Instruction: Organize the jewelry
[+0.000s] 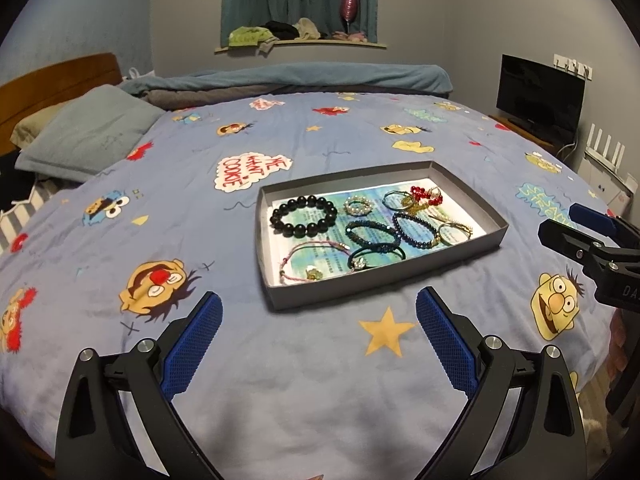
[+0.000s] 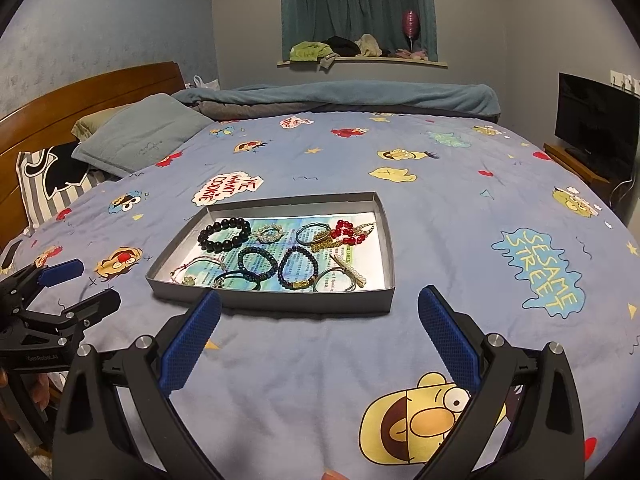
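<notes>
My right gripper (image 2: 319,328) and left gripper (image 1: 319,330) both gape wide, holding nothing. The small pieces in the tray (image 1: 448,254) blur together; its near wall hides some. The tray sits on the bedspread (image 1: 320,380) just ahead of both

I find one shallow grey tray (image 1: 384,268) lying flat on the bed, lined with a blue-green printed paper sheet (image 1: 320,264). All jewelry lies inside it, flat. A black bead bracelet (image 1: 304,216) sits at the far left; just beside it is a small pearl-and-gold ring-shaped piece (image 1: 357,205). A red bead bracelet (image 1: 426,195) lies at the far right, touching a tangle of gold chain (image 1: 416,205). In the middle are two dark blue bead bracelets (image 1: 414,229), side by side. A pink cord bracelet (image 1: 310,258) occupies the near left corner, a teal cord bracelet (image 1: 376,256) with a pale charm next to it.
</notes>
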Tool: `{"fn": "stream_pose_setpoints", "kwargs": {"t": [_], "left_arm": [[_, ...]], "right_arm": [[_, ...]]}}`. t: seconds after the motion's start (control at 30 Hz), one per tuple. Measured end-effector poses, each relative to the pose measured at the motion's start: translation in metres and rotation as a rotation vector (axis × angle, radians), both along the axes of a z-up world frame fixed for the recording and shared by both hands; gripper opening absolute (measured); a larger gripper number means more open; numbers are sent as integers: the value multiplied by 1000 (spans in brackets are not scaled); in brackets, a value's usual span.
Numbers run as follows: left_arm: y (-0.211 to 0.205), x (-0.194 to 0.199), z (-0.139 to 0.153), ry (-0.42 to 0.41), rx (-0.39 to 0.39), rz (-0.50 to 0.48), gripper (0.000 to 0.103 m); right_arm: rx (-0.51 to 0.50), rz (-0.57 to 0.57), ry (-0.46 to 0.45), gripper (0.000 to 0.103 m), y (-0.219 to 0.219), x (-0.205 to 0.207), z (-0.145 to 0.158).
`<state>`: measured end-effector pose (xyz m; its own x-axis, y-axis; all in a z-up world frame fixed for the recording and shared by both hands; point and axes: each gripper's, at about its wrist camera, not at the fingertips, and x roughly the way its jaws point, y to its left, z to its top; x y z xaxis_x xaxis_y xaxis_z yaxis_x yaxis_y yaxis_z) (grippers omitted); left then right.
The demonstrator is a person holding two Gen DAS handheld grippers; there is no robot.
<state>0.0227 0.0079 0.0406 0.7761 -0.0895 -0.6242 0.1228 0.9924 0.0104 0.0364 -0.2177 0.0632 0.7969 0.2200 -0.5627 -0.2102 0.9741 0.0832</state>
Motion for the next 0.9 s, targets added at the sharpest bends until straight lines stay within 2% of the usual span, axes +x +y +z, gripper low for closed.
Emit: {"fn": "stream_pose_setpoints", "kwargs": {"t": [0.9], "left_arm": [[0,2,2,1,-3,-3,97]], "right_arm": [[-2,-3,-7,97,-2,-1,2]]}}
